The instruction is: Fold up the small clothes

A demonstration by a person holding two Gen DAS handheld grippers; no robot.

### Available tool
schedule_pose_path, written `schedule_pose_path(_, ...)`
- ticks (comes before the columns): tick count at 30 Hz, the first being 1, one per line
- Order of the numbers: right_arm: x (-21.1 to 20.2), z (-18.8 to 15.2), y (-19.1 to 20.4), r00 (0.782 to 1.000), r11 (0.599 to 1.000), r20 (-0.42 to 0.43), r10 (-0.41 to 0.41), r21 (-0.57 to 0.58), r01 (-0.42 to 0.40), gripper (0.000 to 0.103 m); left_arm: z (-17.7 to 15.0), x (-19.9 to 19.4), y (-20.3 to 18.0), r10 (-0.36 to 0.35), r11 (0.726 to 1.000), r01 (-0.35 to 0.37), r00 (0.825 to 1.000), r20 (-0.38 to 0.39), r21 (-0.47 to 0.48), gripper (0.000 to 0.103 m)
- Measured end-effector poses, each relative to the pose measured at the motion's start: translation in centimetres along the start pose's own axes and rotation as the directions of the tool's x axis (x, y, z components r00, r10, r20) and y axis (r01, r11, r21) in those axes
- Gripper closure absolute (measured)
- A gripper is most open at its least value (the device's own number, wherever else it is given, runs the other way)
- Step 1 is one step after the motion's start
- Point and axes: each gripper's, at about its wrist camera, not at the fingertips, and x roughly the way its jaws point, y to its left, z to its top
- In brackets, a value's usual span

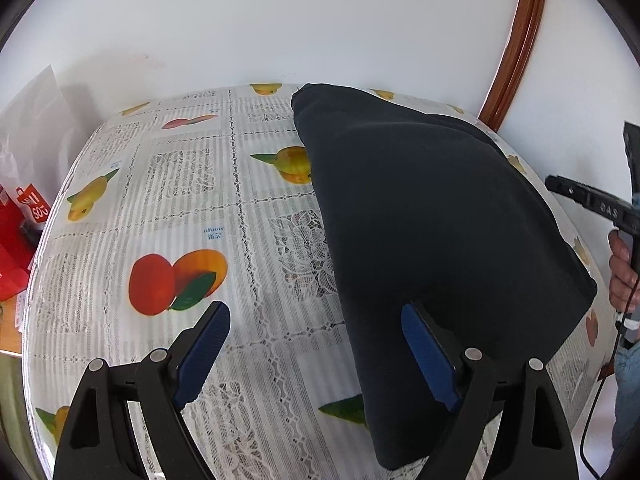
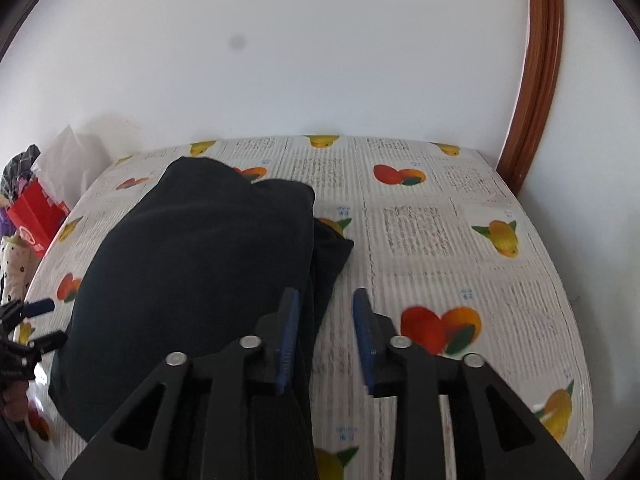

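A dark navy garment (image 1: pixel 420 220) lies folded into a thick oblong on the fruit-print tablecloth (image 1: pixel 180 200). My left gripper (image 1: pixel 316 312) hovers at its near left edge, jaws open wide; the right finger (image 1: pixel 424 356) is over the cloth and the left finger (image 1: pixel 204 344) over bare table. In the right wrist view the garment (image 2: pixel 192 272) fills the left half. My right gripper (image 2: pixel 326 296) stands partly open at the garment's right edge, its left finger (image 2: pixel 288 332) over the fabric, with nothing pinched. Each gripper shows at the other view's edge: right gripper (image 1: pixel 588 200), left gripper (image 2: pixel 32 320).
A white wall runs behind the table, with a brown wooden frame (image 1: pixel 516 40) at the back right. A red bag (image 2: pixel 36 216) and a white plastic bag (image 1: pixel 36 120) stand off the table's left side. A hand (image 1: pixel 624 272) holds the right gripper's handle.
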Motion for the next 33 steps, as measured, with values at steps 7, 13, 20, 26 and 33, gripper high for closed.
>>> schedule_pose_path(7,-5.0,-8.1,-1.1,1.000,1.000,-0.027,0.012,0.024,-0.011,0.059,-3.3,-2.8,-0.3,-0.037,0.999,0.037,0.999,-0.015,0.018,0.018)
schedule_pose_path(13,-7.3,-12.4,-0.6,0.994,0.991,-0.041,0.103,0.093,-0.098,0.059,-6.8,-4.2,-1.1,-0.027,0.999,0.027,0.999,-0.020,0.020,0.027)
schedule_pose_path(20,-4.7,-14.0,1.2,0.991,0.986,-0.062,0.120,0.121,-0.112,0.059,-7.9,-3.0,-3.4,0.000,0.996,0.003,1.000,-0.031,0.084,0.049)
schedule_pose_path(26,-3.2,-13.0,1.6,0.985,0.973,-0.005,0.173,0.159,-0.170,0.086,-6.6,-1.6,-5.0,-0.008,0.993,0.010,1.000,-0.019,0.122,0.079)
schedule_pose_path(33,-0.4,-9.7,0.6,0.995,0.978,0.045,0.090,0.184,-0.097,0.095,-4.0,0.0,-4.8,-0.004,0.995,0.004,1.000,-0.001,0.101,0.091)
